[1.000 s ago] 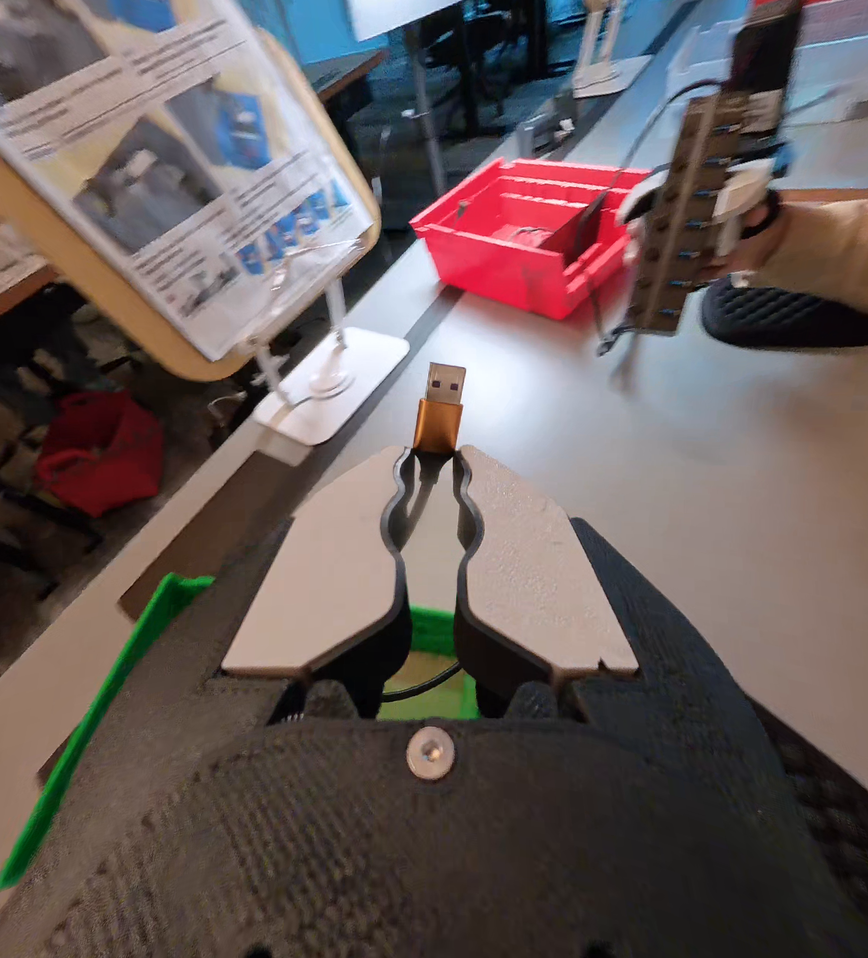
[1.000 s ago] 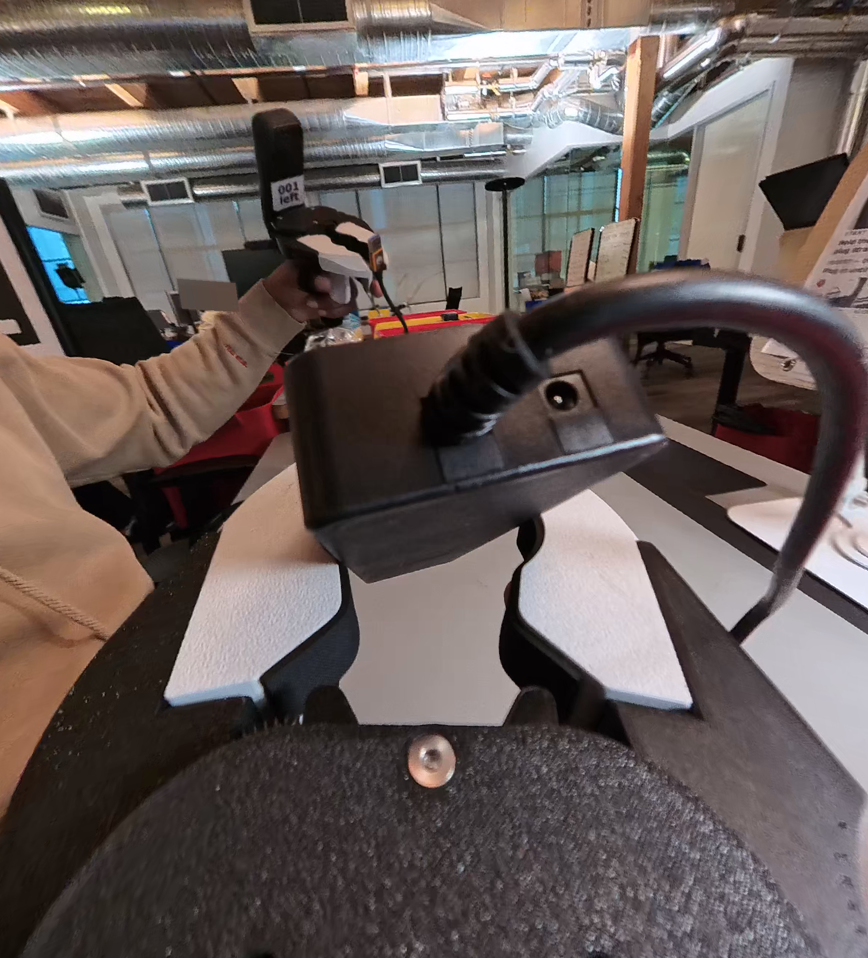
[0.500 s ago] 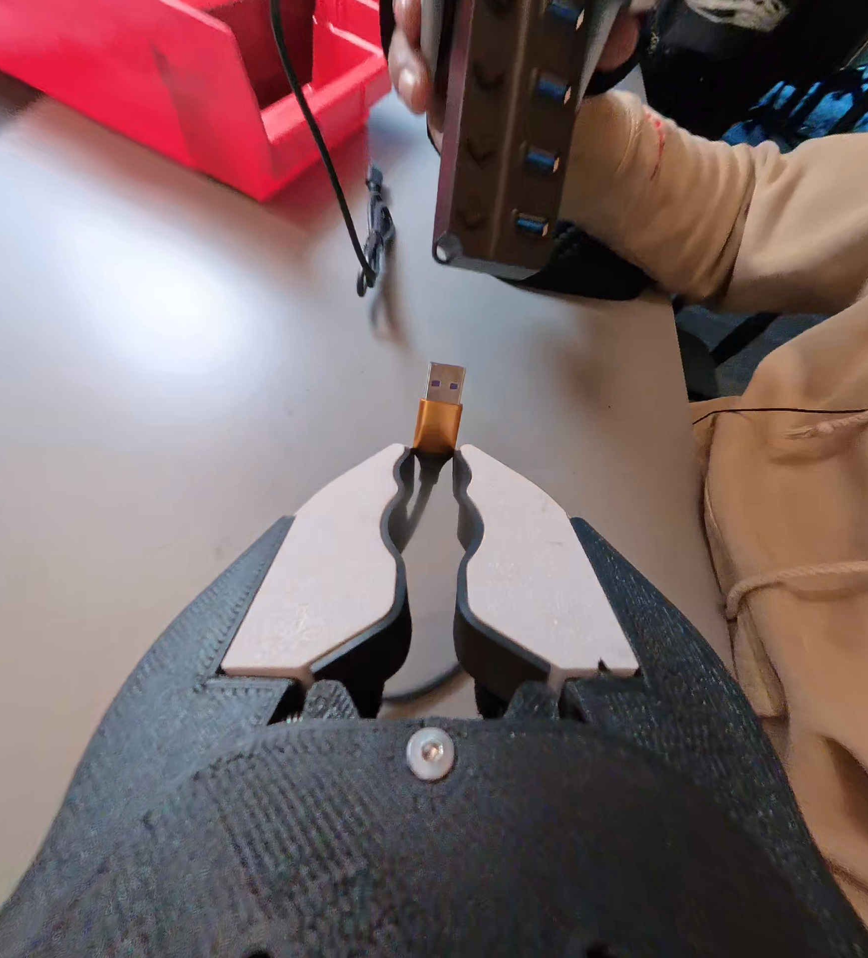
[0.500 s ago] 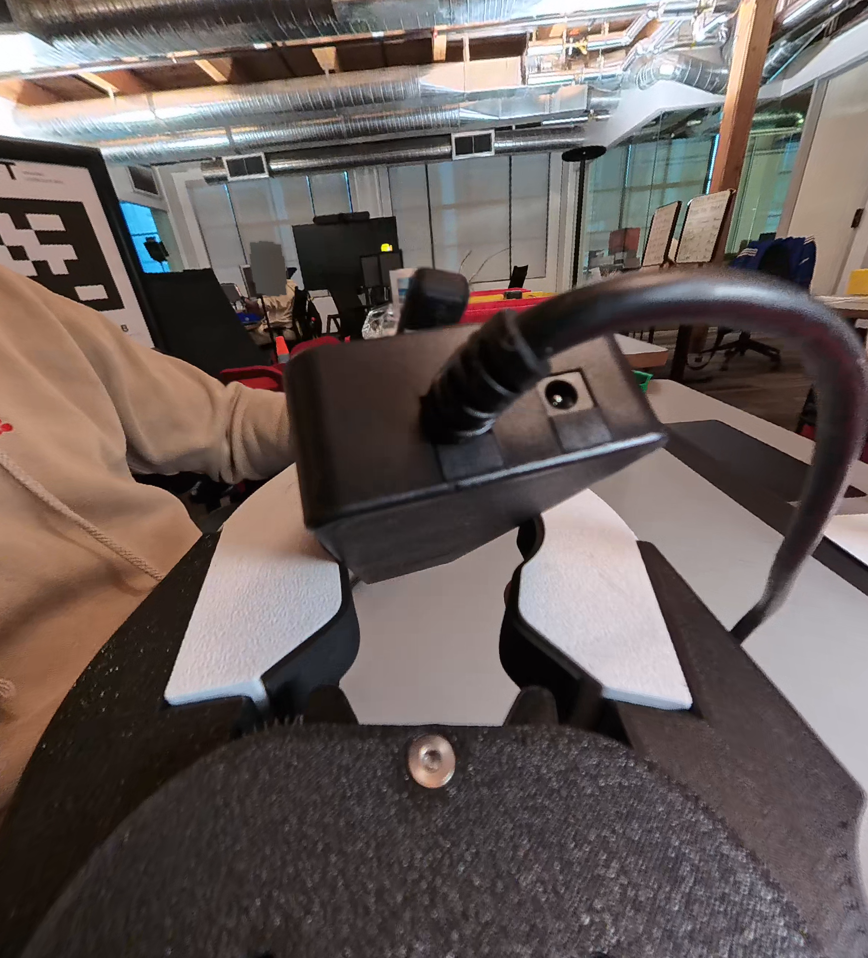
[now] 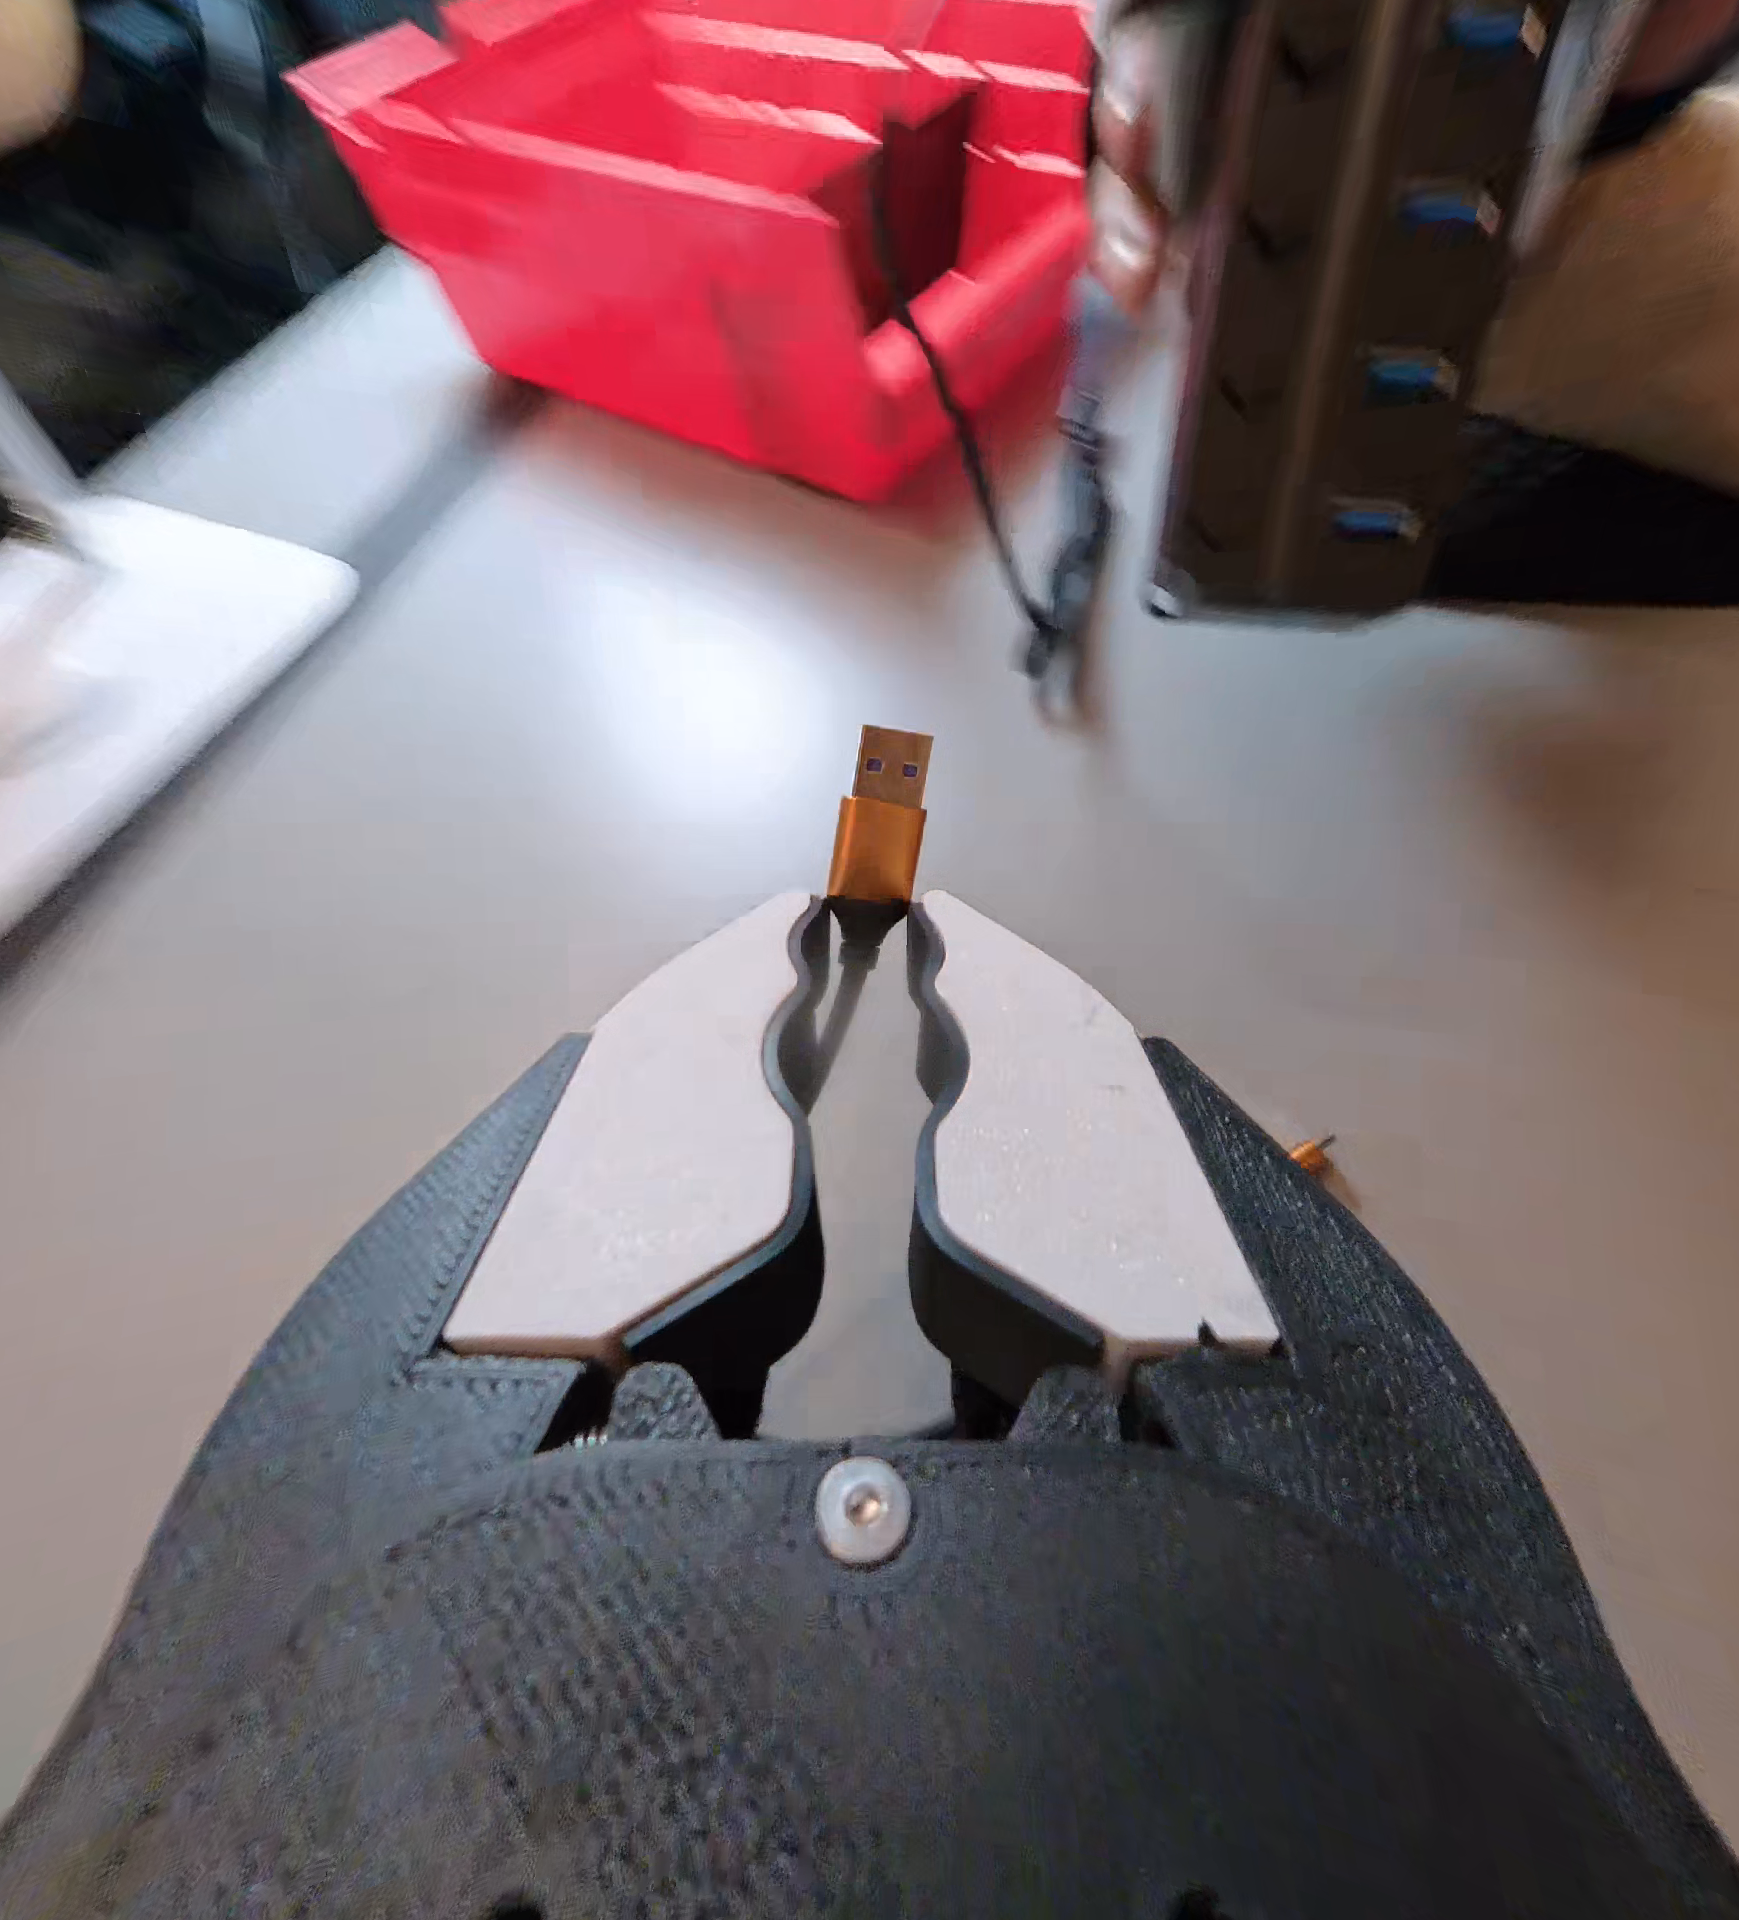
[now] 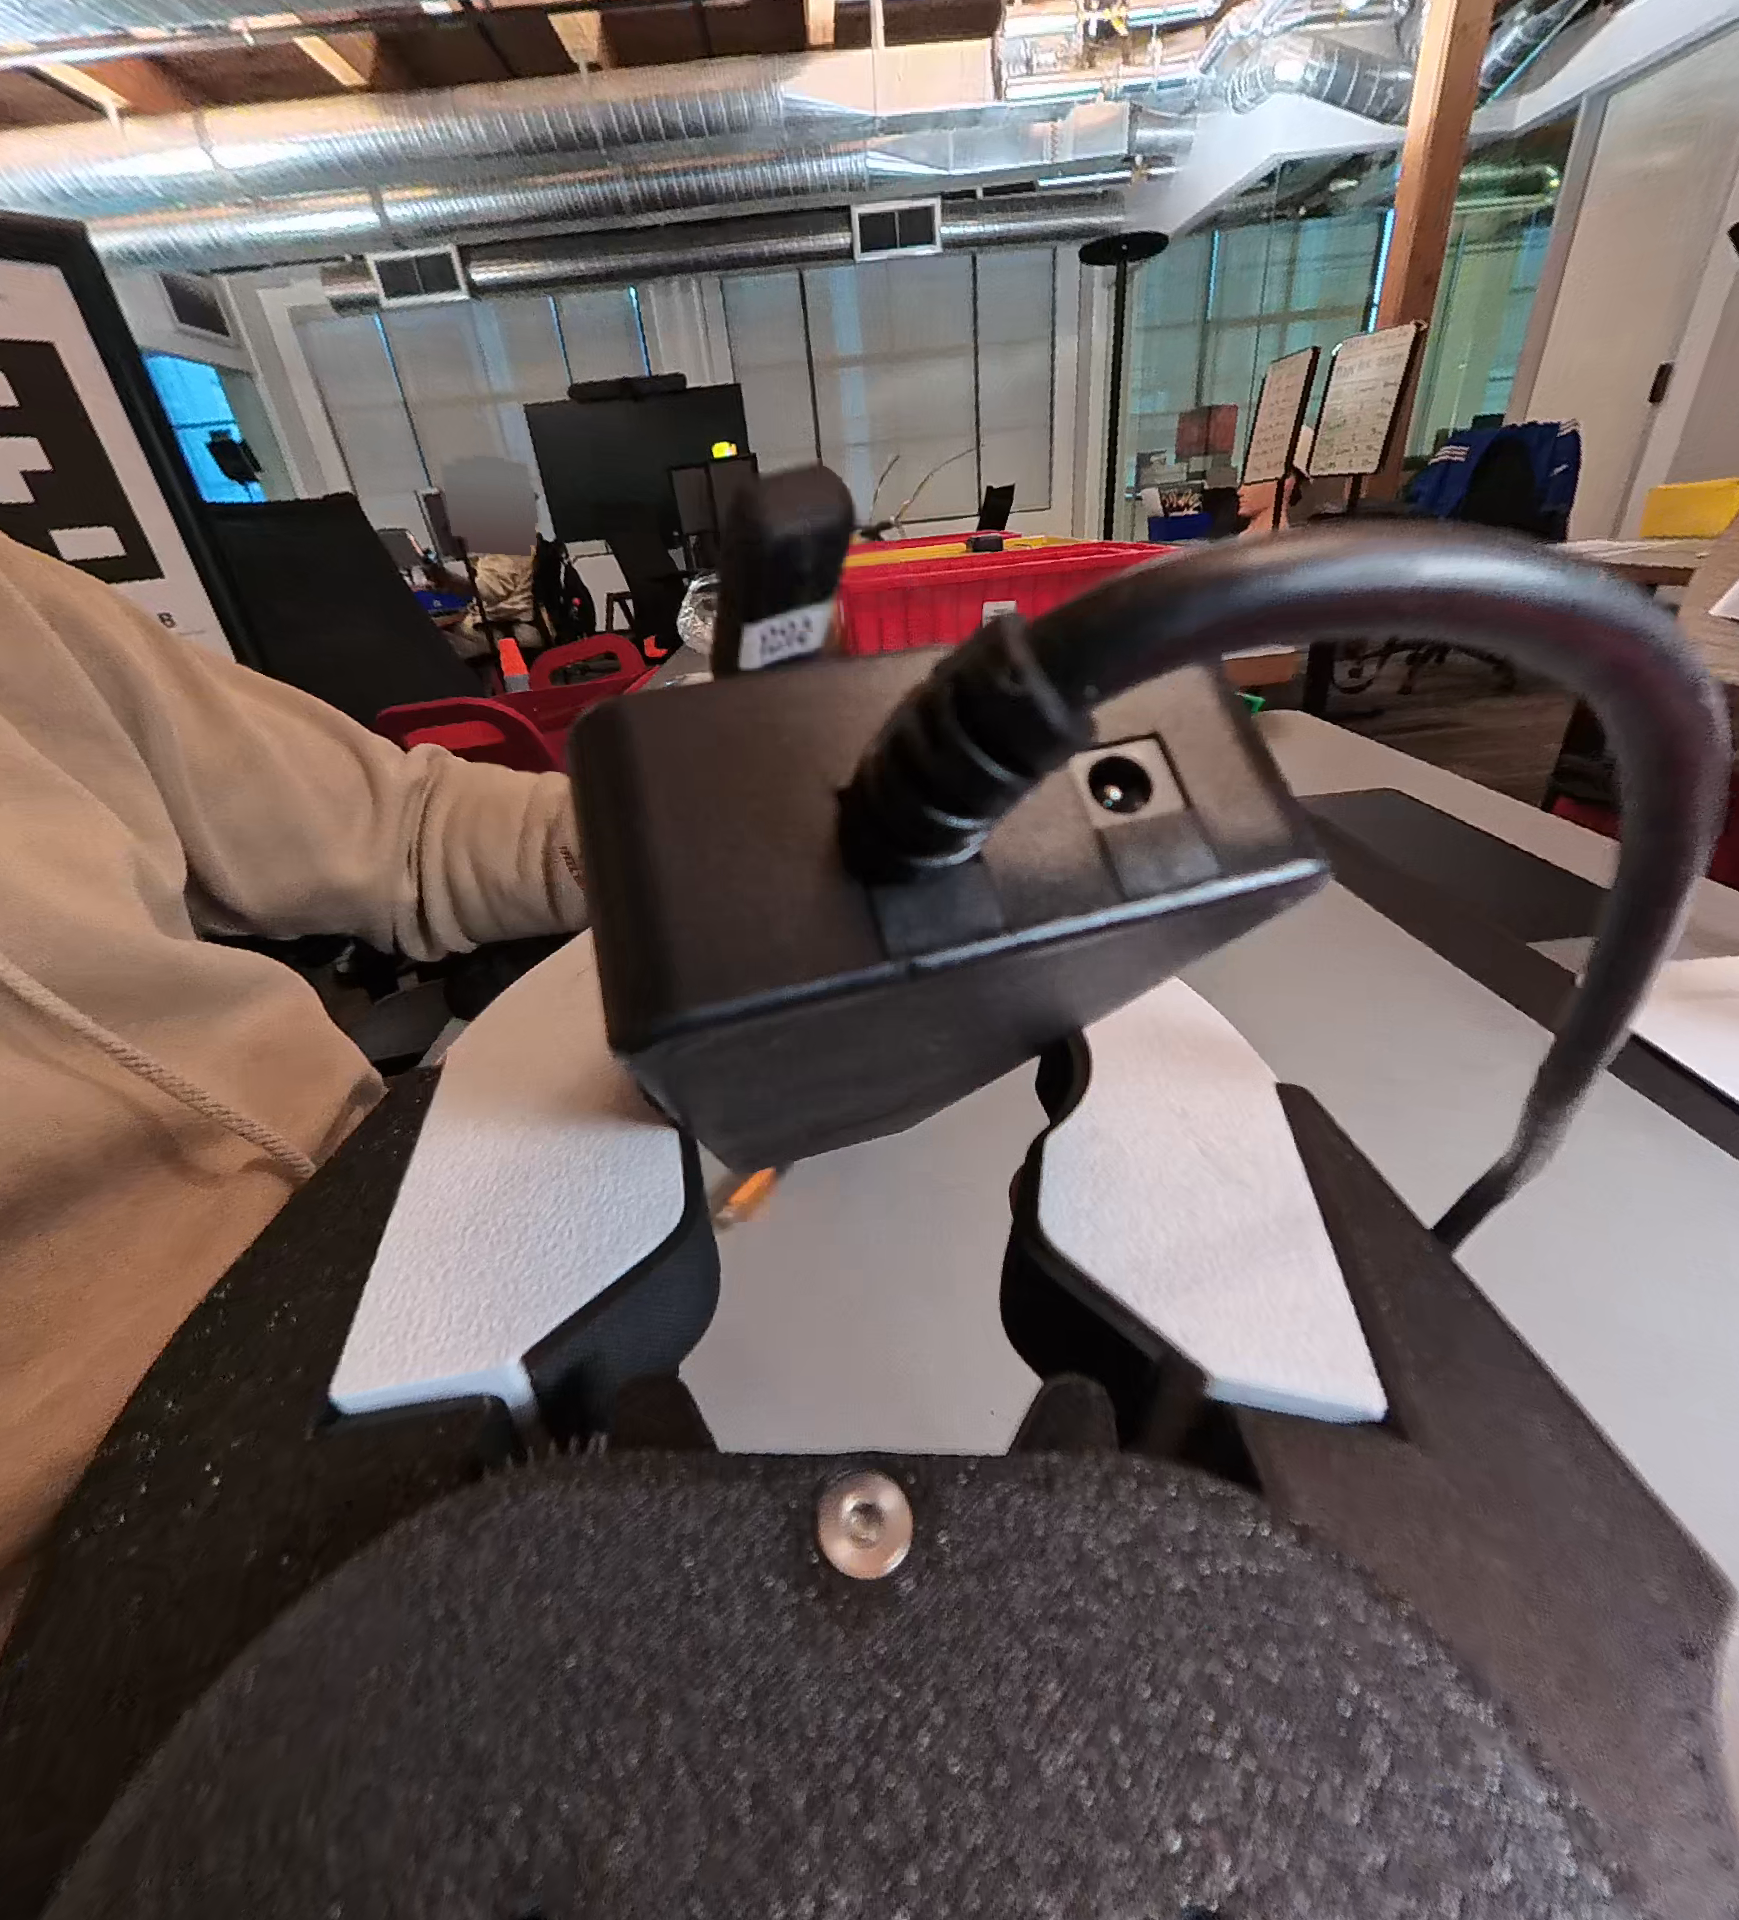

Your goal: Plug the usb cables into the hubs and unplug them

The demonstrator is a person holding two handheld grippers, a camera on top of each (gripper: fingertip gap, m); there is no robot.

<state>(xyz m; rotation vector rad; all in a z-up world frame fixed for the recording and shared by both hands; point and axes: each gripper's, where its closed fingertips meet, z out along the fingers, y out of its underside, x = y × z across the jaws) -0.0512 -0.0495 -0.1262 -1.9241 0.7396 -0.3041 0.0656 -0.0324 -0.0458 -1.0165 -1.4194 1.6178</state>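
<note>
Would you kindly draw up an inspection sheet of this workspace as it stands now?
Surface: grey table, mostly bare.
Job's things: orange USB plug unplugged, apart from the dark hub.
Clutter: red bin; white stand base.
Grippers: left hand-held gripper shut on the plug; right hand-held gripper clamps the hub.
Cables: the hub's black cable arches over and down to the right.
Surroundings: open office, ceiling ducts.

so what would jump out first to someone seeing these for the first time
The orange usb plug sticking out of the left claw, dead centre over the grey table. Upper right of it hangs the dark hub with blue ports, held by the right claw; a red bin sits behind.
</note>
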